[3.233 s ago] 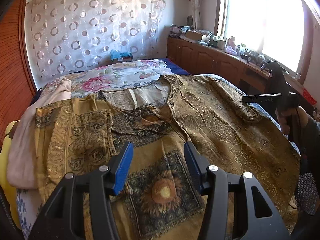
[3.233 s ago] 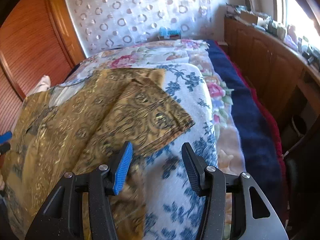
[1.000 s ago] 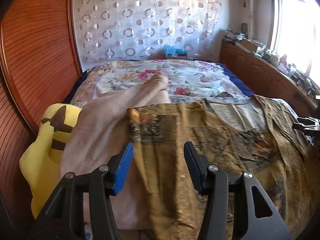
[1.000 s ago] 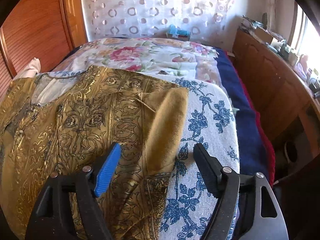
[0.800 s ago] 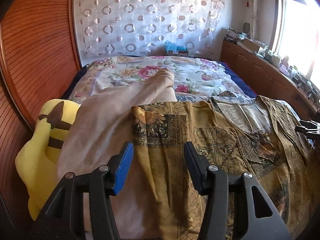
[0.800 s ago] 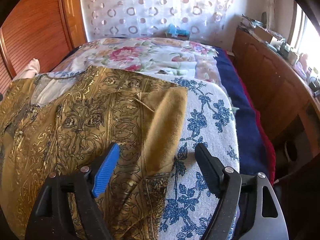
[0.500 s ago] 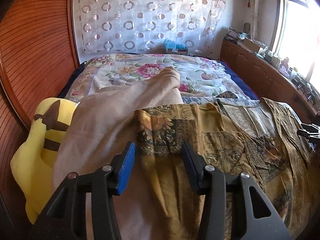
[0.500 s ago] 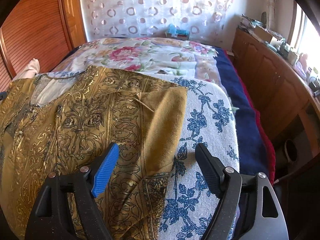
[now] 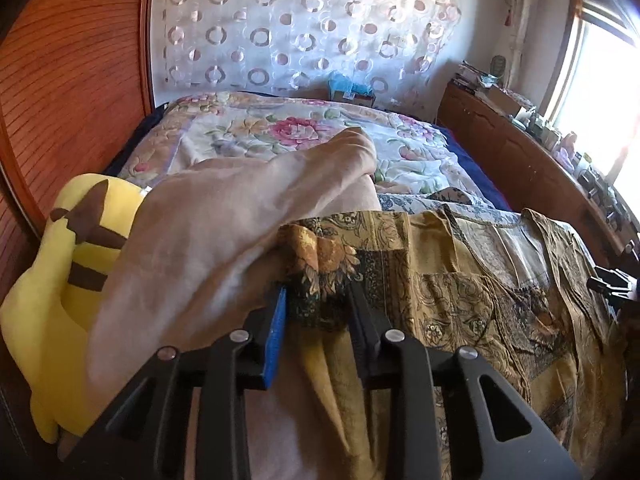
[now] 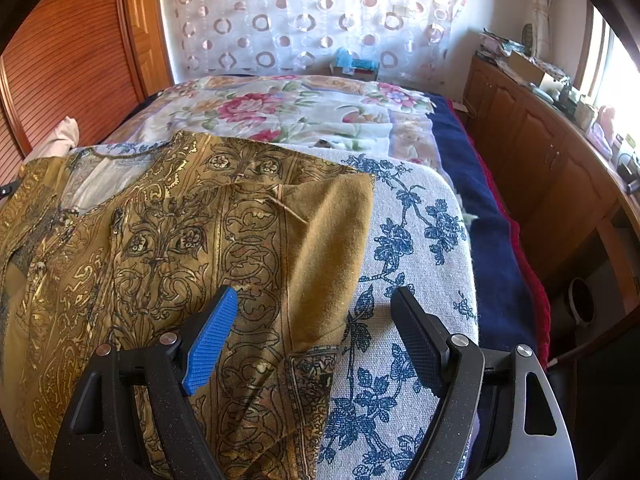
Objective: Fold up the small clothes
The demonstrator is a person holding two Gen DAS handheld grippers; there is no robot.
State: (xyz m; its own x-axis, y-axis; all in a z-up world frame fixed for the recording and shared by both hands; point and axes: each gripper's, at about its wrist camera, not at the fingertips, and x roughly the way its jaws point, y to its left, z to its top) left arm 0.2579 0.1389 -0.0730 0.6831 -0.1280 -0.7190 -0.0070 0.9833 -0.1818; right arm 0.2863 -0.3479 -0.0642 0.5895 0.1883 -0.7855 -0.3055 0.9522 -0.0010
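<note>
Both wrist views angled down, close, sharing garment [image 9: 460,288]

Bedroom of a home, shown by the bed [image 10: 496,216] with its floral quilt [image 10: 288,112], a yellow plush toy [image 9: 52,280], a circle-patterned curtain [image 9: 300,28], the wood-panelled wall [image 9: 72,92] and a cluttered wooden cabinet [image 10: 552,168] beneath the window [image 9: 600,92].

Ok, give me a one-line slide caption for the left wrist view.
Left tongs closing on the bunched sleeve of the gold patterned top, beside a beige blanket.
</note>
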